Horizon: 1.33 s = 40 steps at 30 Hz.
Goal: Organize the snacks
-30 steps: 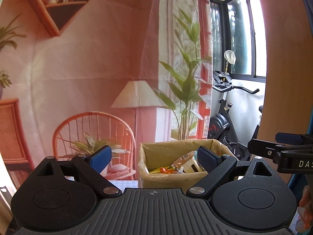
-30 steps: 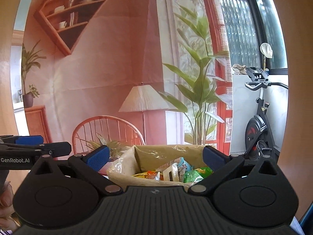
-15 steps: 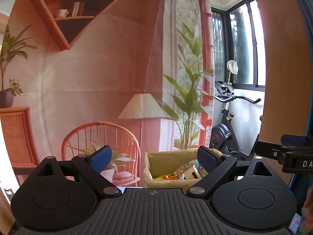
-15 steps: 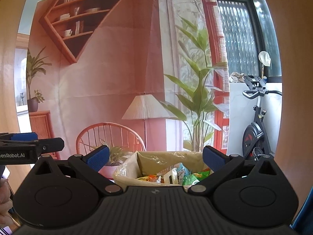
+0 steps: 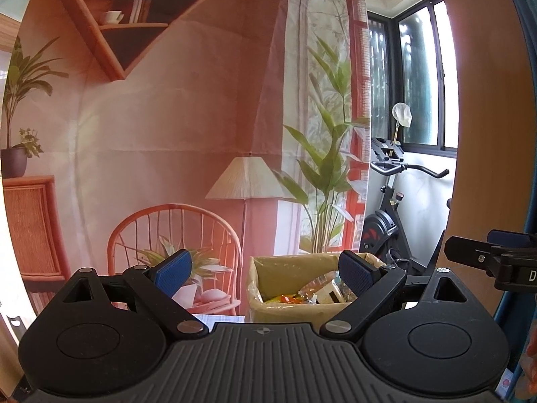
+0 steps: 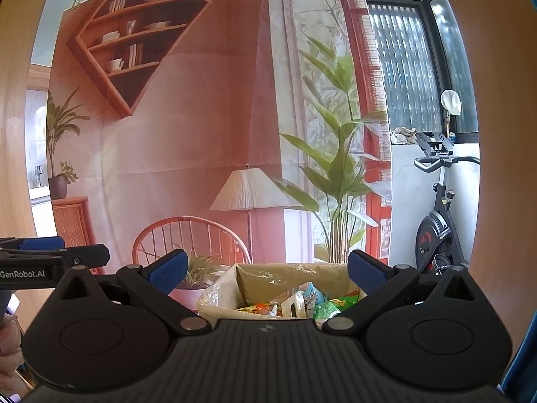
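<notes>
Straight ahead from the left wrist: left gripper (image 5: 265, 270) spread wide, two blue pads (image 5: 174, 271) well apart, nothing between them. Beyond, between the pads and nearer the right one, one box (image 5: 292, 307), plastic-lined, open end up, upright on a table (image 5: 221, 319) of which only a pale strip shows. Inside, snacks (image 5: 313, 295) piled loose: an orange-and-yellow packet, a clear crinkled one, a pale carton; exact count impossible, too small and overlapping. No clear long axis on any packet; mixed directions. Right gripper (image 5: 493, 257) poking in from the right edge, side-on, only its dark frame and one blue tip visible, spread hard to judge from here. Behind everything, a printed backdrop (image 5: 167, 117) with one shelf, one lamp, one wicker chair; to its right one exercise bike (image 5: 389, 221) by a window.

Next, from the right wrist: right gripper (image 6: 266, 270) likewise wide apart, two blue pads (image 6: 367, 275), empty. Same box (image 6: 288, 277) centred between them, lining spilling over the near left corner. Snacks (image 6: 302, 302) more visible: one green packet at right, one light-blue packet standing on end, one white packet upright beside it, orange-and-yellow ones lying flat at left; at least five, rest hidden by the gripper body. Left gripper (image 6: 63, 255) entering from the left edge, side-on, level, pointing toward the box. Fingers of a hand (image 6: 8, 336) at the lower left edge. Bike (image 6: 436, 221) again at far right.
</notes>
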{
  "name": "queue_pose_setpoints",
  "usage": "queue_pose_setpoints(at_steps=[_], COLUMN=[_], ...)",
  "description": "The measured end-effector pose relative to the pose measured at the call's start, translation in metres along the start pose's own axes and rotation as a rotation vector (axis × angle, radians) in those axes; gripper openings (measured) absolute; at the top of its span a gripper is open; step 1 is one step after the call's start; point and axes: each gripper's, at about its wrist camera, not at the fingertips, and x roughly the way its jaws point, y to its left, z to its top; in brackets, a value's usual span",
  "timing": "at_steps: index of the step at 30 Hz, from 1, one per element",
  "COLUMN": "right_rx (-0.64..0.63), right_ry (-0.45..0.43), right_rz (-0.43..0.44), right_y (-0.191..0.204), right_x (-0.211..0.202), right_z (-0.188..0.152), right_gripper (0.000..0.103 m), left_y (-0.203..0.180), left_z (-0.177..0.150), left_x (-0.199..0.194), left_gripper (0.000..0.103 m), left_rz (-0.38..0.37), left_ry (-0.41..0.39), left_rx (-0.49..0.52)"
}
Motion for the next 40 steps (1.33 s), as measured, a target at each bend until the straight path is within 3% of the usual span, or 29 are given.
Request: queue_pose_setpoints(at_steps=[40], right_rx=[-0.002], right_ry=[0.005], right_rz=[-0.005], right_y=[0.0008], right_x=[-0.0038], right_z=[0.0041], right_gripper=[0.103], left_y=[0.0057], left_z=[-0.0011], left_x=[-0.0010], left_gripper=[0.096], left_rz=[0.024], left_ry=[0.005], left_rx=[-0.019])
